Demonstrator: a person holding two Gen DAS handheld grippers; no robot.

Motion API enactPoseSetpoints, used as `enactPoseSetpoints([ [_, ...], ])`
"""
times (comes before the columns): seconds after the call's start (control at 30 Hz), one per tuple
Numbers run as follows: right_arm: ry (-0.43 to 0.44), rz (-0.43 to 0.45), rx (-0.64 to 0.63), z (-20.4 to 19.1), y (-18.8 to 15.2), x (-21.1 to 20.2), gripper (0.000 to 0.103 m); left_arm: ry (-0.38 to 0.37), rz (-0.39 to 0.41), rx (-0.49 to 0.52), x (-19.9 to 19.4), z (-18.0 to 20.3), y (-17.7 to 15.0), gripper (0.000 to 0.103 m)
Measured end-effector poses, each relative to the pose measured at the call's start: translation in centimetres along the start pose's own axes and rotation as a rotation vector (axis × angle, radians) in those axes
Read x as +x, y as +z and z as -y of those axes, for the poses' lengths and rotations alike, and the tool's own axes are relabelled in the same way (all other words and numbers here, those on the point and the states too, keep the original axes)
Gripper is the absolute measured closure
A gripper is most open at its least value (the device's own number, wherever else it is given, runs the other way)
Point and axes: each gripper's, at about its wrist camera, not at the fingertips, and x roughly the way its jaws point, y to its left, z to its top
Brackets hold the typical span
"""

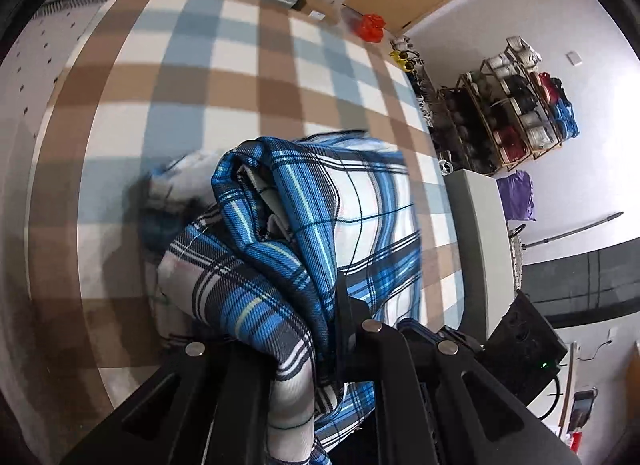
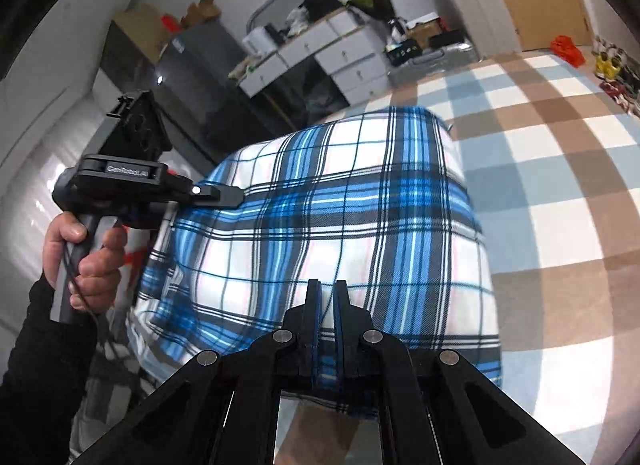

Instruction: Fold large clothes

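- My right claw (image 2: pixel 326 297) pinched the near edge of the plaid garment (image 2: pixel 340 205).
- My left claw (image 2: pixel 236 198) clamped its left edge.
- Garment hung stretched over the checked bedspread (image 2: pixel 560 205).

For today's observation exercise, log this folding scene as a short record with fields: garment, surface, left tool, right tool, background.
garment: blue plaid shirt, lifted and bunched
surface: checked bedcover, brown, blue, white
left tool: shut on the shirt's edge, held by a hand
right tool: shut on the shirt's near edge
background: white drawers, shoe rack
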Motion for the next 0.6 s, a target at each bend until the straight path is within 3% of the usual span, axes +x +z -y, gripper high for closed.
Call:
enactPoseSetpoints([
  [0.3,-0.052,-0.116,-0.044,0.2,-1.6,2.8,0.098,0.056,-0.001,-0.064,3.2,-4.5,0.9,0.085],
  [0.37,-0.061,-0.118,-0.054,0.1,-1.8,2.9,0.098,0.077,0.020,-0.067,2.6,-4.2,1.4,0.085],
  [0.5,-0.109,-0.143,-0.087,-0.1,-2.2,3.4,0.098,0.240,0.138,0.026,-0.7,-1.9,1.9,0.085],
  [0.6,-0.122,-0.151,-0.096,-0.3,-2.2,3.8,0.097,0.214,0.183,0.095,-2.9,0.6,1.0,0.085],
])
